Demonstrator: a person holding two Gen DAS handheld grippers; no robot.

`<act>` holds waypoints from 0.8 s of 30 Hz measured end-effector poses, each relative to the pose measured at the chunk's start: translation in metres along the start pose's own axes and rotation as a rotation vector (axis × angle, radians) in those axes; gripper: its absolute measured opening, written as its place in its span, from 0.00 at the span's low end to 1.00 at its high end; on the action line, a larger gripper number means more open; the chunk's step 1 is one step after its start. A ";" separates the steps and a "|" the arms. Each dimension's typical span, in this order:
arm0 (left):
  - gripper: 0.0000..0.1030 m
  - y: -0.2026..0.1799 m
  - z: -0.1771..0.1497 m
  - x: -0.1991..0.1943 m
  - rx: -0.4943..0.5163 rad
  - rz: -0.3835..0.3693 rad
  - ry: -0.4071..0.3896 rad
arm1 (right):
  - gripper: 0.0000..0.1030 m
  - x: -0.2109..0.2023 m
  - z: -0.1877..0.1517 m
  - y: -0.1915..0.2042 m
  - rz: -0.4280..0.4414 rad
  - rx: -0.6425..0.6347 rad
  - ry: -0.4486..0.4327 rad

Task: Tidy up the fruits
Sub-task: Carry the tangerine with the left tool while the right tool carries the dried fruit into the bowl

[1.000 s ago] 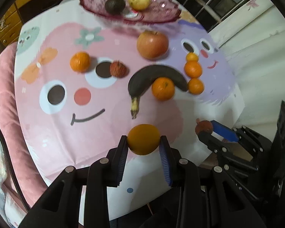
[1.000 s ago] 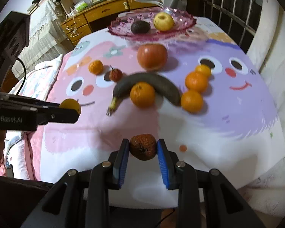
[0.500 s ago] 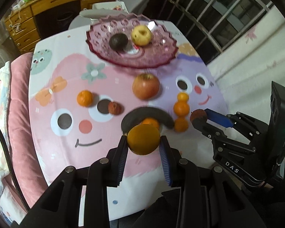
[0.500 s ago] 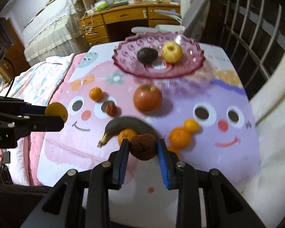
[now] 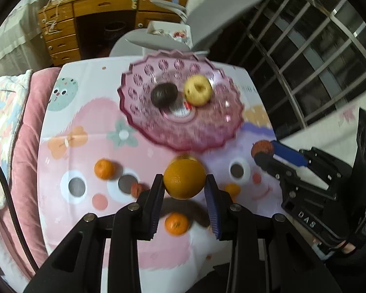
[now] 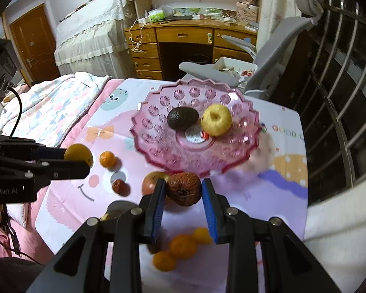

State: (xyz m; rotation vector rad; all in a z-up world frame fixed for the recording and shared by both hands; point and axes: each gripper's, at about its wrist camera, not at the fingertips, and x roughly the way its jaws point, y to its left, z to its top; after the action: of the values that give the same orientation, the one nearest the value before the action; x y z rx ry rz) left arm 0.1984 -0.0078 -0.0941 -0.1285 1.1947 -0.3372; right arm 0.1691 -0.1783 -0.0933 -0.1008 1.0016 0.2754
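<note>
Above, we are holding a smooth, round orange [image 5: 184, 179] clamped in our left gripper [image 5: 185, 188] and a wrinkled, brown dried fruit [image 6: 183, 188] pinched in our right gripper [image 6: 181, 196], both hanging over the cloth [image 6: 244, 202] just short of the plate [image 6: 158, 144]. We are seeing a scalloped pink glass plate bearing a dark, matte avocado [image 6: 182, 118] and a dimpled yellow apple [image 6: 216, 119]. Small tangerines [image 6: 182, 246] are lying loose on the glossy cartoon-printed cloth. Behind, a wooden desk [image 6: 183, 36] and grey chair [image 6: 275, 56] are standing.
</note>
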 end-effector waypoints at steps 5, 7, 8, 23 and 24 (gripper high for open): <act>0.31 -0.001 0.025 0.016 -0.055 0.022 -0.021 | 0.30 0.018 0.019 -0.018 0.029 -0.032 0.004; 0.31 -0.001 0.033 0.025 -0.069 0.029 -0.017 | 0.30 0.030 0.026 -0.024 0.044 -0.039 0.027; 0.31 -0.001 0.037 0.030 -0.079 0.032 -0.017 | 0.30 0.035 0.028 -0.026 0.050 -0.044 0.038; 0.31 0.007 0.062 0.094 -0.164 0.075 0.053 | 0.30 0.094 0.036 -0.045 0.116 -0.061 0.123; 0.31 0.007 0.062 0.095 -0.166 0.078 0.051 | 0.30 0.095 0.036 -0.046 0.119 -0.058 0.122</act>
State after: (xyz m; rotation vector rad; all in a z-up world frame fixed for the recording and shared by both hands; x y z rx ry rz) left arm 0.2883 -0.0370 -0.1576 -0.2178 1.2740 -0.1729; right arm 0.2591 -0.1974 -0.1555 -0.1124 1.1227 0.4114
